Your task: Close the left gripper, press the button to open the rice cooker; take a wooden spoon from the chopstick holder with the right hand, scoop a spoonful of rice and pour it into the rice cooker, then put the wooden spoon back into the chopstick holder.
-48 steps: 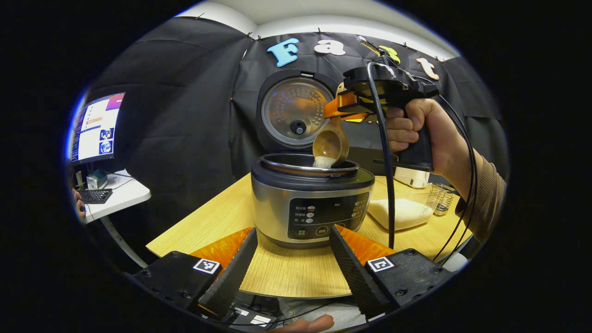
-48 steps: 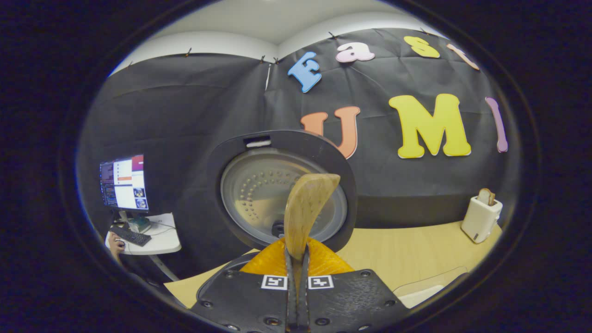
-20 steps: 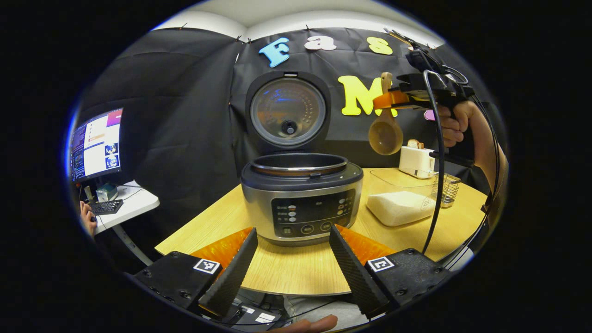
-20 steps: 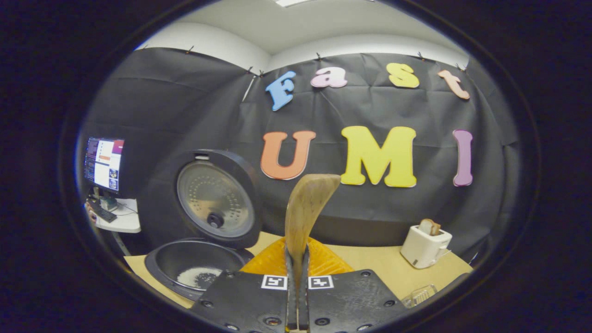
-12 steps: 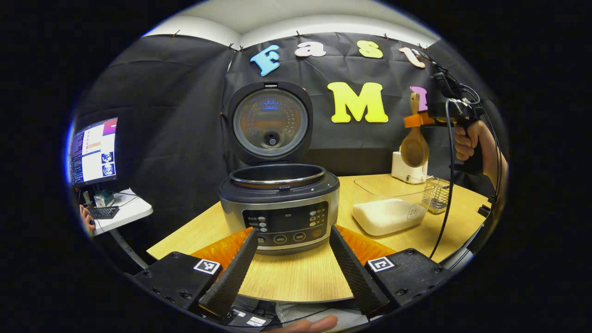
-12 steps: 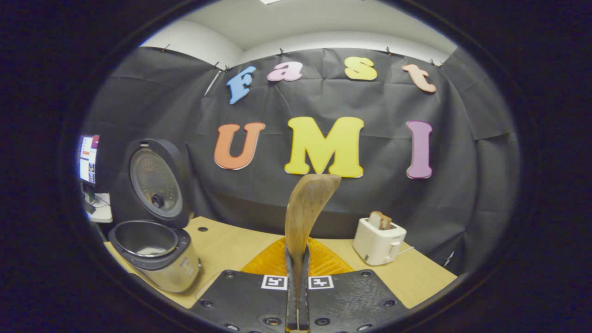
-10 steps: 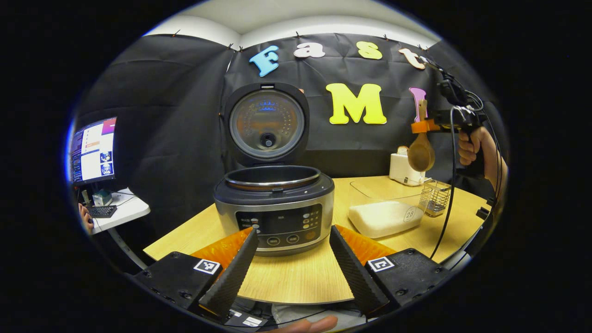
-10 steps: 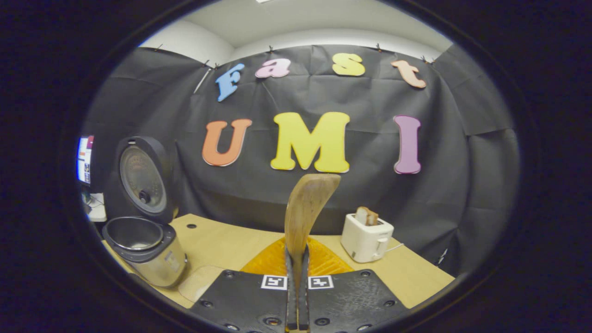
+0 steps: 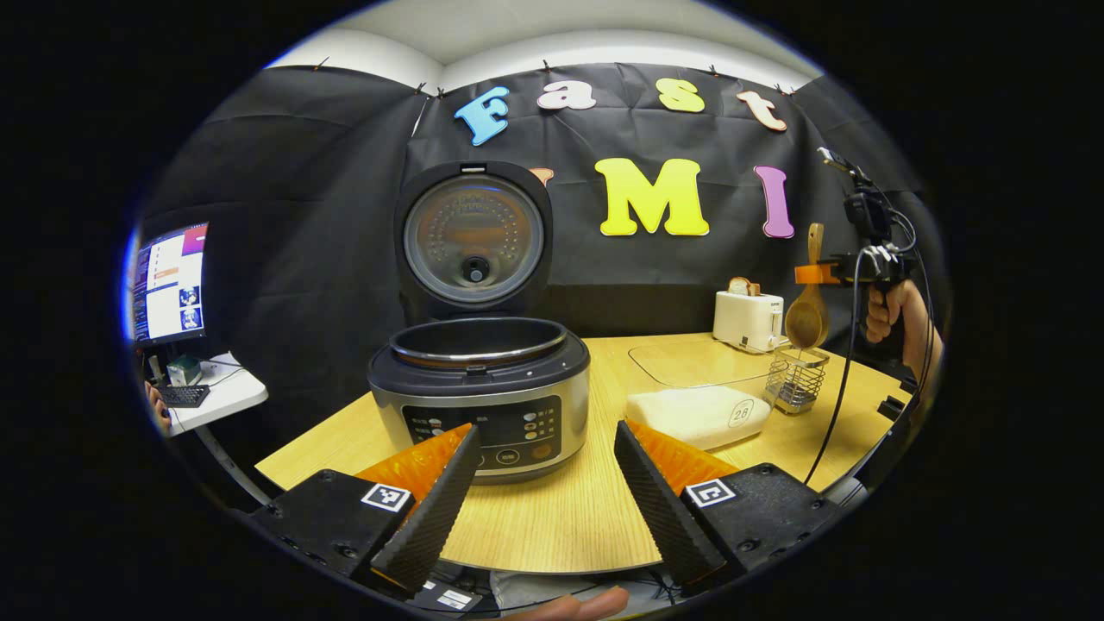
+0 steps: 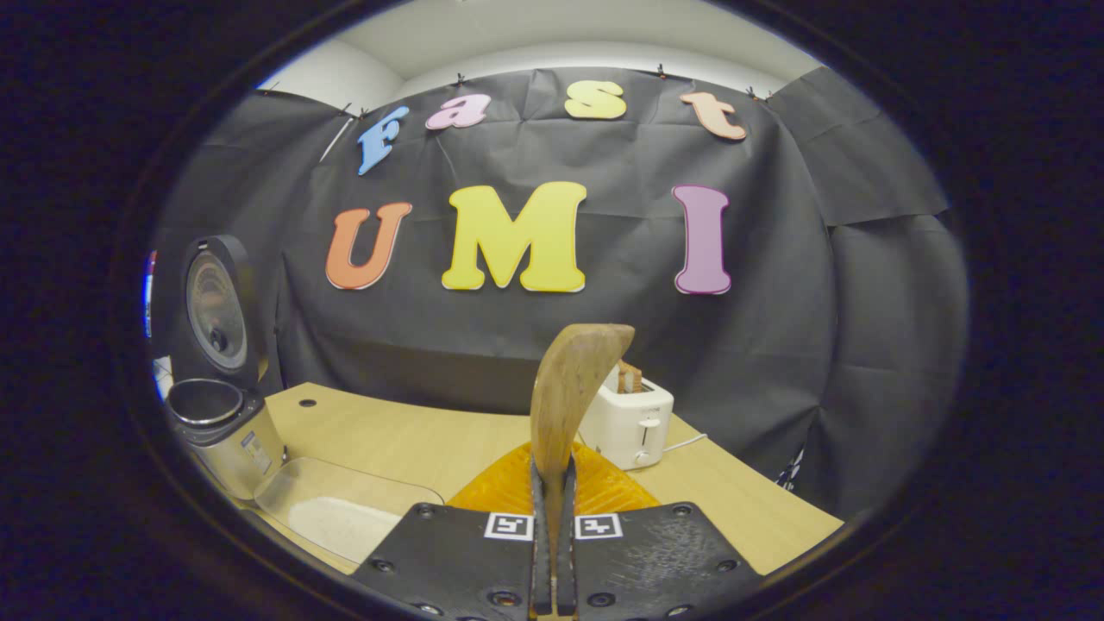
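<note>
Where the left gripper view looks across the table (image 9: pixel 552 517): left hand-held gripper (image 9: pixel 543 500) low at the near edge, fingers spread wide, grasping nothing, just short of the front panel of the rice cooker (image 9: pixel 479 397). Rice cooker standing on the left part of the table, lid (image 9: pixel 473 237) swung up and upright behind the pot, inner pot rim exposed. Clear container of rice (image 9: pixel 697 412) lying to the right of the cooker, apart from it. Wire chopstick holder (image 9: pixel 795 379) just beyond the container, near the far right edge of the table. White toaster (image 9: pixel 747 317) behind it against the booth wall, a slice standing in its slot. Right hand-held gripper (image 9: pixel 818 274) held by a hand (image 9: pixel 890 315) high at the right, clenched on the handle of the wooden spoon (image 9: pixel 807 302); spoon hanging bowl-down, bowl directly above the chopstick holder and close over its rim, contact with the rim not discernible. Cable trailing from that gripper down to the table edge. Monitor (image 9: pixel 168 280) and small white side table with keyboard at the far left, off the main table. From the right gripper view: right hand-held gripper (image 10: pixel 552 552) closed on the wooden spoon (image 10: pixel 569 388), both fingers pressed flat against the handle, handle end rising upright ahead of the camera; toaster (image 10: pixel 634 423) just behind it; rice cooker (image 10: pixel 217 414) far to the left, lid raised; container of rice (image 10: pixel 336 509) between cooker and gripper.
</note>
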### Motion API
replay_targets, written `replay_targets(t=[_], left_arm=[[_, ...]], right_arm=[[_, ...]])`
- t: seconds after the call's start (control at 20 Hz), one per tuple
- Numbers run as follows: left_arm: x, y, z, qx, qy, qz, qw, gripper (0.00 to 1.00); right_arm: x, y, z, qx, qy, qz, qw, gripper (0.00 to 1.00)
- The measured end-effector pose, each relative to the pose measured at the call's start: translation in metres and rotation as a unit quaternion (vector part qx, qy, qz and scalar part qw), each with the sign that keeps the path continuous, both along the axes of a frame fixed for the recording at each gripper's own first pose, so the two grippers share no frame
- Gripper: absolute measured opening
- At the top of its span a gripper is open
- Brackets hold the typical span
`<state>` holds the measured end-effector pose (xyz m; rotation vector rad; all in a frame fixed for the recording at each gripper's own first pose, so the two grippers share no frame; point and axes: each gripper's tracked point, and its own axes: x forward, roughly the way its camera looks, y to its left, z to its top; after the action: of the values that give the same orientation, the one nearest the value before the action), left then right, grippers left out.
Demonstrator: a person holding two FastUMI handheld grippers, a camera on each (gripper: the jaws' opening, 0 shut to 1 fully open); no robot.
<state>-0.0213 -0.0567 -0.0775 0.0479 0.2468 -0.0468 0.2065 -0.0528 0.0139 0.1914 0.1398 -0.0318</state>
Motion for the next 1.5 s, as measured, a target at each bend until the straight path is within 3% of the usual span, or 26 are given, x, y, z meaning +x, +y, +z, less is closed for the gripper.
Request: replay_targets(t=[0.4, 0.55, 0.75, 0.85, 1.05, 1.1, 1.15, 1.2, 1.25, 1.3, 1.4, 1.5], left_arm=[[0.003, -0.002, 0.016, -0.021, -0.008, 0.003, 1.0, 1.0], [0.006, 0.0, 0.026, -0.022, -0.015, 0.008, 1.0, 1.0], [0.012, 0.002, 0.045, -0.035, -0.023, 0.005, 0.999, 0.99], [0.017, 0.007, 0.06, -0.03, -0.038, 0.012, 0.999, 1.0], [0.029, 0.016, 0.085, -0.017, -0.056, 0.025, 0.998, 1.0], [0.033, 0.019, 0.092, -0.016, -0.06, 0.028, 0.998, 1.0], [0.037, 0.021, 0.096, -0.016, -0.062, 0.031, 0.997, 1.0], [0.041, 0.023, 0.1, -0.017, -0.062, 0.033, 0.997, 0.99], [0.045, 0.024, 0.105, -0.018, -0.062, 0.035, 0.997, 0.99], [0.049, 0.026, 0.111, -0.019, -0.065, 0.037, 0.997, 0.99], [0.06, 0.03, 0.122, -0.017, -0.064, 0.043, 0.997, 0.99], [0.069, 0.033, 0.136, -0.021, -0.068, 0.044, 0.996, 0.99]], right_arm=[[-0.006, 0.006, -0.055, 0.045, 0.052, 0.012, 0.998, 0.07], [-0.005, 0.002, -0.064, 0.055, 0.065, 0.018, 0.996, 0.13], [0.0, -0.011, -0.054, 0.074, 0.064, 0.016, 0.995, 0.13], [0.004, -0.021, -0.044, 0.075, 0.05, 0.006, 0.996, 0.19], [0.009, -0.031, -0.033, 0.086, 0.043, -0.003, 0.995, 0.43], [0.01, -0.035, -0.033, 0.085, 0.043, -0.007, 0.995, 0.53], [0.009, -0.035, -0.033, 0.084, 0.043, -0.005, 0.996, 0.57], [0.009, -0.034, -0.034, 0.081, 0.045, -0.002, 0.996, 0.73], [0.01, -0.033, -0.035, 0.077, 0.047, 0.002, 0.996, 0.76], [0.009, -0.035, -0.037, 0.071, 0.048, 0.001, 0.996, 0.86], [0.007, -0.038, -0.039, 0.058, 0.05, -0.005, 0.997, 0.96], [0.003, -0.039, -0.036, 0.051, 0.044, -0.008, 0.998, 0.91]])
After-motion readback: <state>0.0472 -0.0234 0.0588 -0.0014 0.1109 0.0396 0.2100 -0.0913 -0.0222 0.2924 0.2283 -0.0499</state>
